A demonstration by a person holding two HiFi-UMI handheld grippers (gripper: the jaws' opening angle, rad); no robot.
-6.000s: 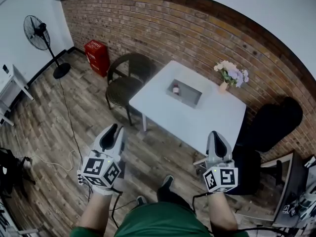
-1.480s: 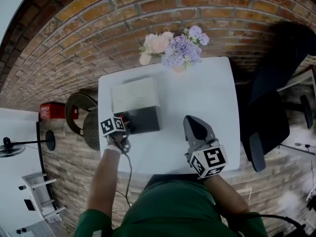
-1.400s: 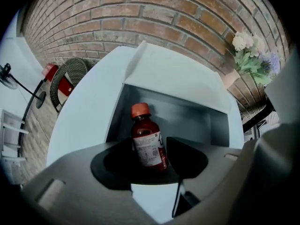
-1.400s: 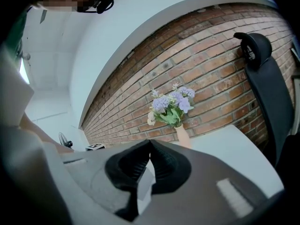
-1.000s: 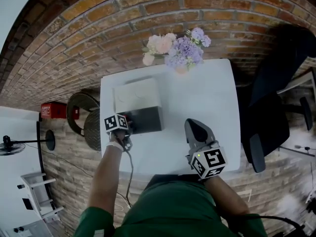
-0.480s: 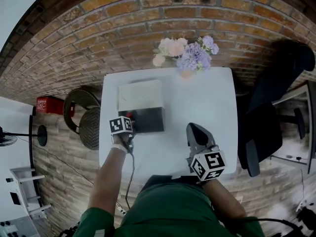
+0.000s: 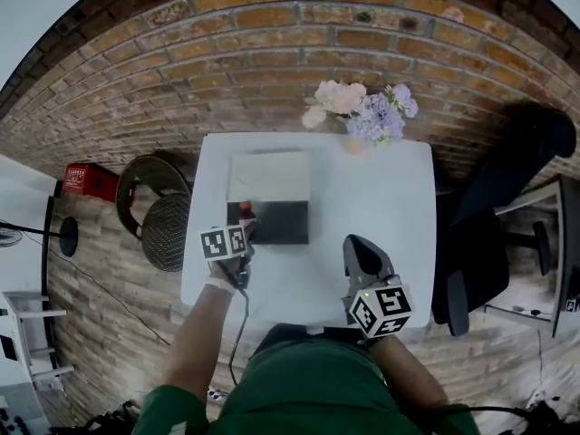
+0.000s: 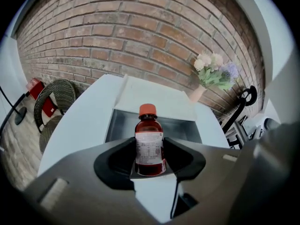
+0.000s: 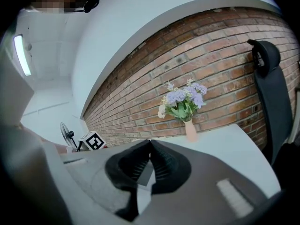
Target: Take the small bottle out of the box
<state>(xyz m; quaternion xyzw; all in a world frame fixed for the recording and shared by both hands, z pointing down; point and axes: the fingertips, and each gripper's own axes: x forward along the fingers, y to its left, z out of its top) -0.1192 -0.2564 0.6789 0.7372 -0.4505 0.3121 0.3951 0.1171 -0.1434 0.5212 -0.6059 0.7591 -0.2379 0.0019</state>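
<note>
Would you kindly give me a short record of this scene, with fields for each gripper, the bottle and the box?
left gripper: fingers have just been closing; now shut on the small bottle
small bottle: upright, red cap, dark contents, white label
box: open, lid folded back, on the white table
right gripper: shut, nothing held, above the table's near part
other: flowers at the table's far edge
</note>
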